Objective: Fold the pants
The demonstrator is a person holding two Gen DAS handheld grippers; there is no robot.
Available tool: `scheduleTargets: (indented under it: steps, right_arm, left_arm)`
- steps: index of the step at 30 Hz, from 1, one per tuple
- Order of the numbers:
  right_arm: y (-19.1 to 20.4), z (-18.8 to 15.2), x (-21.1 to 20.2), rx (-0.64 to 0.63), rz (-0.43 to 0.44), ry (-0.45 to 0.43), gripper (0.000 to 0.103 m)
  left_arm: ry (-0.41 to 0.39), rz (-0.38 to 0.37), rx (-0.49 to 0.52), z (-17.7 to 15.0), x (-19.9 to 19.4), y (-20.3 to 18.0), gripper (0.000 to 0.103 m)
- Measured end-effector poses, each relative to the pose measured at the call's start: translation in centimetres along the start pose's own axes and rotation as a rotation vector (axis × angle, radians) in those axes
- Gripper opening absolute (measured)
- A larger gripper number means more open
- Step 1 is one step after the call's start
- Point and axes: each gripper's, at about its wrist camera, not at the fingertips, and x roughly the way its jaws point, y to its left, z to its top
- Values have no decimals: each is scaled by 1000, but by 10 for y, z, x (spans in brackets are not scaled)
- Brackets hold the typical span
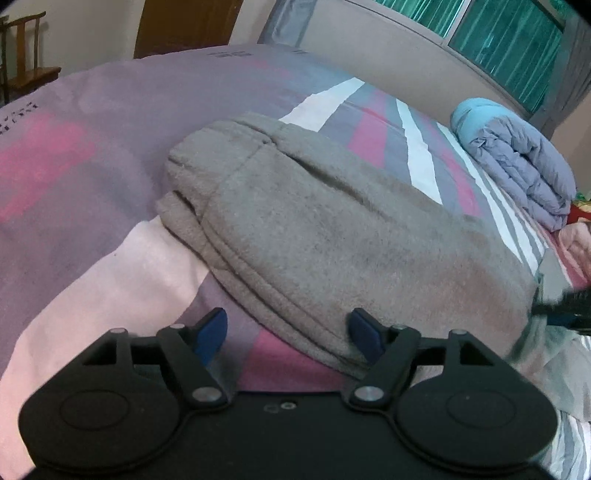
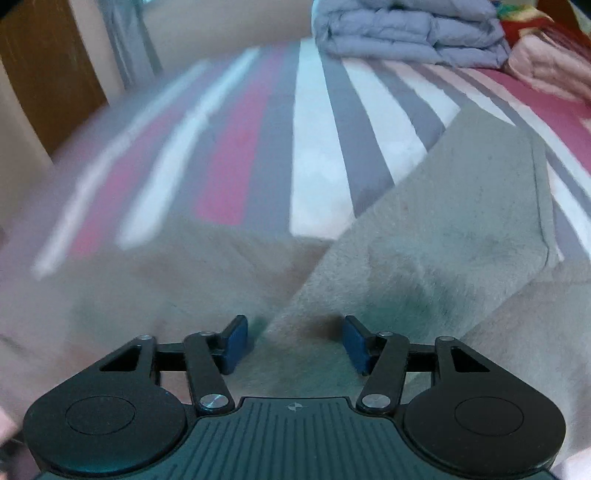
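Left wrist view: the left gripper (image 1: 288,334) stands released, its two blue fingertips (image 1: 212,332) spread wide and clasping nothing. One pair of grey fleece pants (image 1: 332,236) lies folded over directly ahead of it, the near hem passing between the fingers and under the right-hand pad. The pants rest on one striped bedsheet (image 1: 110,129). Dark printed marks sit on the sheet far ahead and to the left of the claw; they are too blurred to read. One folded blue-grey quilt (image 1: 517,158) lies far ahead to the right. One wooden chair (image 1: 26,55) is cut off at the upper left edge. A dark object at the right edge is blurred and cannot be identified.

Right wrist view: the right gripper (image 2: 295,341) is likewise released, fingers apart, empty. The pants (image 2: 443,240) fill the area just ahead and beneath it. The sheet (image 2: 314,147) beyond is motion-blurred on the left. The quilt (image 2: 406,33) is cut off at the top. No legible writing appears.
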Motion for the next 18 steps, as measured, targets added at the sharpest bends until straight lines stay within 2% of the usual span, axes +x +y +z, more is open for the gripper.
scheduleTargets:
  steps: [1,2,6,8,10,11,13,14,16,18]
  right_arm:
    - [-1,-2,2,-22,15,8,4]
    - [-8,-8,-1,-15,32,9,4]
    - [-48,-44,-54,39,102,-110,4]
    - [-73,-73,-77,94,149,-126,4]
    - [-89,-107,-82,132,163,-107,4]
    - [-94,-123,-75,135,163,-88,5]
    - [-104,-139,-70,178,206,-117,9]
    - [-107,-139,-74,198,220,-128,20]
    - [-108,-134,-90,190,192,-186,41]
    - [-107,-124,-107,144,167,-265,41]
  left_arm:
    - [1,-11,-4,1,0,2,68]
    - [0,-19,-5,1,1,3,68]
    - [-14,-24,2,-4,-2,5,68]
    - [-22,-16,9,-6,-2,3,69]
    - [-28,-8,15,-9,-4,3,69]
    - [-28,-6,16,-9,-5,2,69]
    - [-23,-10,15,-8,-6,4,69]
    - [-22,-14,14,-8,-7,5,69]
    - [-25,-23,13,-9,-7,7,69]
    - [-32,-24,12,-9,-6,9,69]
